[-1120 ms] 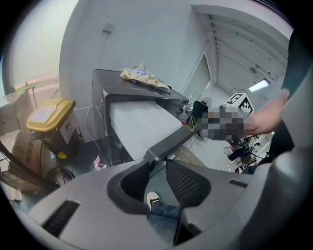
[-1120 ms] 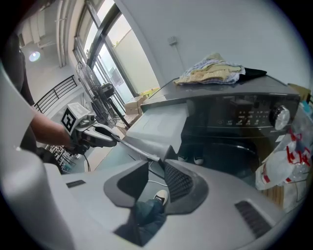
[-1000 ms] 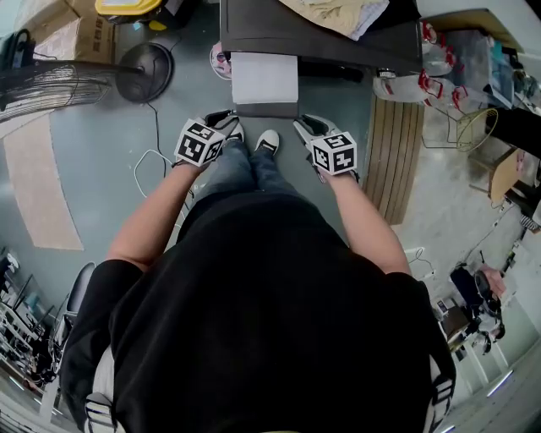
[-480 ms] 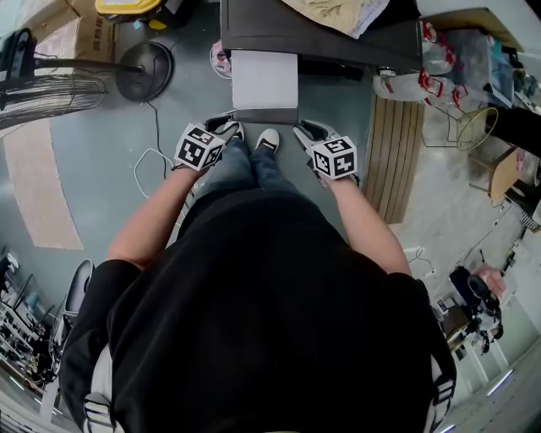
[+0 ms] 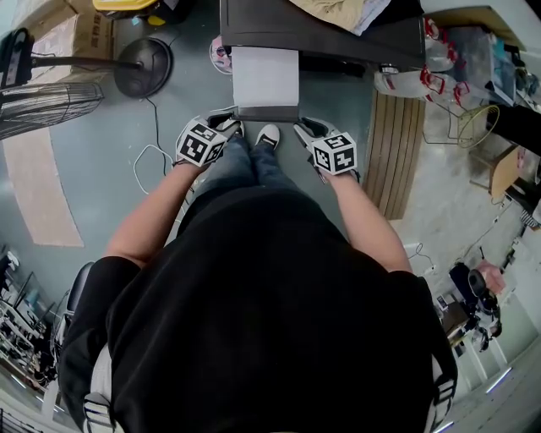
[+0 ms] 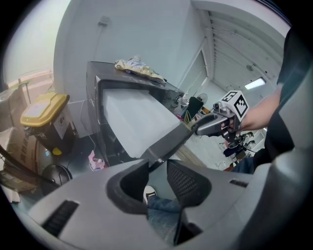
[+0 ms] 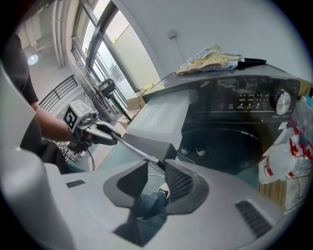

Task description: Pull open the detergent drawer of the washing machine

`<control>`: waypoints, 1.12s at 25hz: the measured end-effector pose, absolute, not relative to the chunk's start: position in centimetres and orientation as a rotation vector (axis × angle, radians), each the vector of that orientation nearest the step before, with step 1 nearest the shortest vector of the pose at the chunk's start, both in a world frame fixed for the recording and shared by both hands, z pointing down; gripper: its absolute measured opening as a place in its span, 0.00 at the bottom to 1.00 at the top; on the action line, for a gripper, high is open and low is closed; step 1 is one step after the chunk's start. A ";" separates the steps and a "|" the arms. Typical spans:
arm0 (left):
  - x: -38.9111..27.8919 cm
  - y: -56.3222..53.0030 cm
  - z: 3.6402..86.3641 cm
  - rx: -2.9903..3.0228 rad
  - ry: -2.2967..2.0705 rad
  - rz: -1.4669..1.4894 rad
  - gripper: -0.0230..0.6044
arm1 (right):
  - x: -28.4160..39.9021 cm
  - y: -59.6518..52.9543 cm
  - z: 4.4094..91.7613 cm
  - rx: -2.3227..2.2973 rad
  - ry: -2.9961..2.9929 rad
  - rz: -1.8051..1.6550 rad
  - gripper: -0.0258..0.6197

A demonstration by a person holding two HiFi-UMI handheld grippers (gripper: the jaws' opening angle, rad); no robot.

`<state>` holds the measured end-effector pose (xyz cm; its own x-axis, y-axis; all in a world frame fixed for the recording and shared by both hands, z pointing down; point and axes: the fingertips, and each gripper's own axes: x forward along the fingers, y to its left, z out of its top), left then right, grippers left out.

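Together, the left tool (image 5: 221,123) and the right tool (image 5: 307,129) sit at the two front corners of the detergent drawer (image 5: 265,76), one on each side. Each tool's jaws stand apart, with a corner of the drawer's grey front panel (image 5: 266,113) at the mouth between the tips. No pad can be seen pressing on the panel, and the person's jeans and a shoe (image 5: 268,138) show through both gaps. The drawer stands pulled well out of the dark washing machine (image 5: 321,34) toward the person, its pale top facing up. On the machine's front, beside the drawer, a round dial (image 7: 279,101) sits above the dark round door (image 7: 220,146). A crumpled yellowish cloth (image 5: 338,10) lies on the machine's top. On the grey floor to the person's left are a fan base (image 5: 142,68), a wire fan cage (image 5: 42,106) and a cardboard box (image 5: 72,34). To the right lie a slatted wooden board (image 5: 393,144) and white plastic bags (image 5: 406,84) with red print.
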<state>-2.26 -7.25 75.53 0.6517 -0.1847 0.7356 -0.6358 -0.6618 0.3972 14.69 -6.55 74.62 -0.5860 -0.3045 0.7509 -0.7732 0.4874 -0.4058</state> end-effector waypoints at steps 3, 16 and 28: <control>-2.3 -7.3 75.8 2.209 -0.626 0.880 0.24 | 14.7 -6.7 74.8 0.882 -2.139 1.002 0.21; -2.2 -7.2 75.3 2.198 -0.617 0.870 0.24 | 14.7 -6.6 74.7 0.882 -2.135 0.976 0.22; -3.5 -7.5 73.4 2.219 -0.636 0.848 0.25 | 15.1 -6.2 72.0 0.873 -2.188 0.931 0.24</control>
<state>-3.49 -7.49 73.37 0.6701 -0.1966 0.7158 -0.6318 -0.6571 0.4111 15.13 -6.22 72.01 -0.6043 -0.3315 0.7245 -0.7519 0.5381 -0.3810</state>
